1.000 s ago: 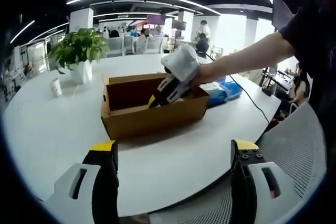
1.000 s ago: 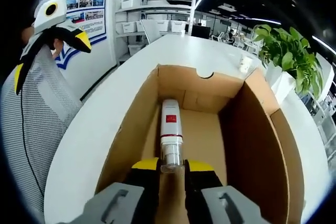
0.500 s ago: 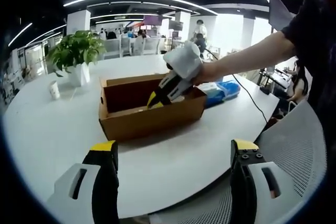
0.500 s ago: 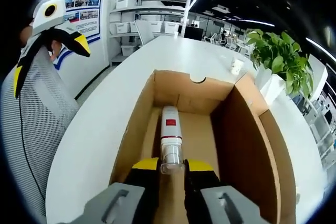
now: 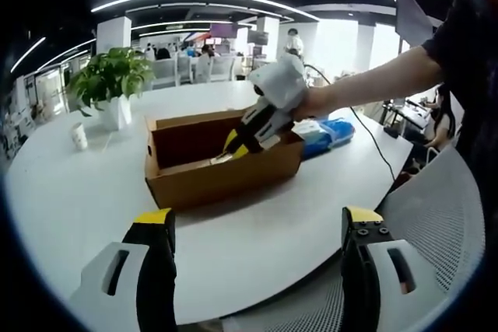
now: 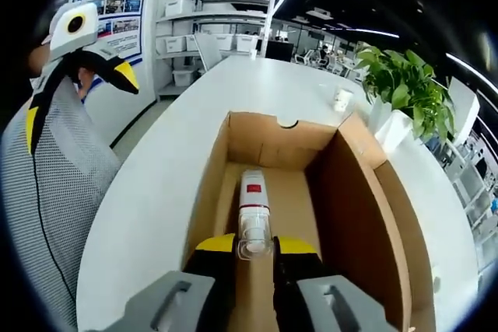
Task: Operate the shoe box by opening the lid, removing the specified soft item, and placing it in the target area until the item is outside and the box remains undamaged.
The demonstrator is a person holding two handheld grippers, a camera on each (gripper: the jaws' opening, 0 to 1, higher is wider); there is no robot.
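Right gripper view: right gripper clamped on the cap end of a white tube with red label, lifted inside the open cardboard shoe box. Lid's off; extraction and placing remain. Left gripper wide open, holding nothing, well short of box. Box walls flank the tube; potted plant beyond.

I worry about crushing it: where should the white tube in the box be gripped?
Grip the tube at its clear cap end, coming from above along its length, as the right gripper does. It lies flat, lengthwise in the open shoe box, cap nearest, with cardboard walls close beside it.
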